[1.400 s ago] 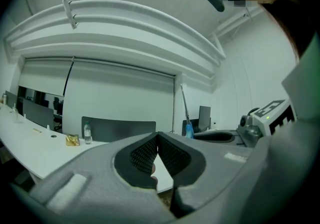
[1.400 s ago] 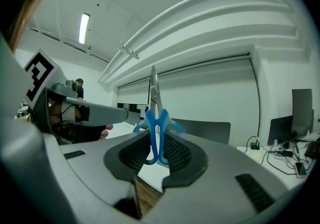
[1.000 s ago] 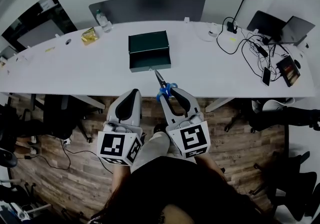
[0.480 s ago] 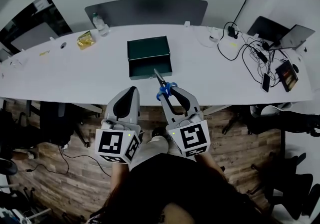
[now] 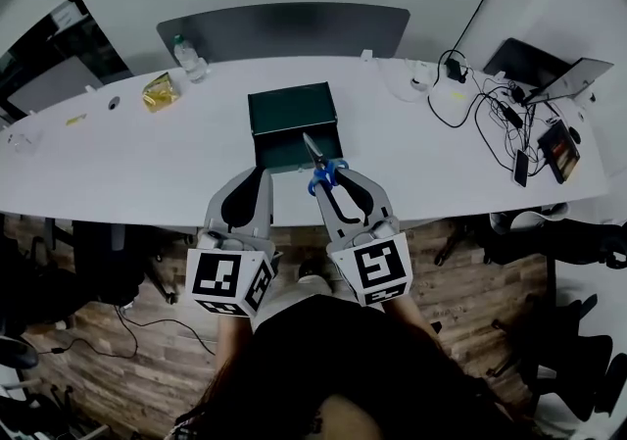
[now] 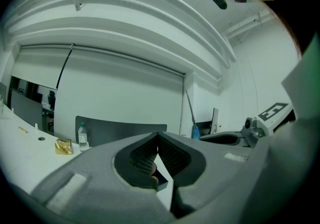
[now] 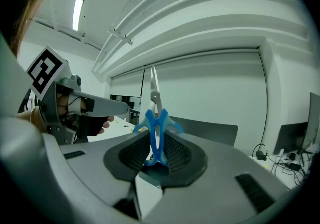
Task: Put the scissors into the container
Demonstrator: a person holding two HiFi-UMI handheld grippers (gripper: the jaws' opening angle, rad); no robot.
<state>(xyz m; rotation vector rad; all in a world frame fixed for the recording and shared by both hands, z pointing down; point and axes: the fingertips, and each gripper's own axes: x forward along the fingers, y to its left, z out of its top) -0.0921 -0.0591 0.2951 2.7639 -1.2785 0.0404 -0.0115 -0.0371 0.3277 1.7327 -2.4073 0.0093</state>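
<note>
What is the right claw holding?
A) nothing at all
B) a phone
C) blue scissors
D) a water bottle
C: the right gripper view shows the right claw pinched on the blue handles of the scissors, with the blades sticking up past its tips.

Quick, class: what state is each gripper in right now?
Left gripper: closed, empty.
Right gripper: closed on the scissors.

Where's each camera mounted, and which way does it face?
Head view: on the person's head, steeply down at long white table; left gripper, right gripper show.
Left gripper view: on that gripper, level along shut jaws.
Right gripper view: on that gripper, along jaws clamping blue-handled metal scissors.
Shared: head and right views show scissors.
</note>
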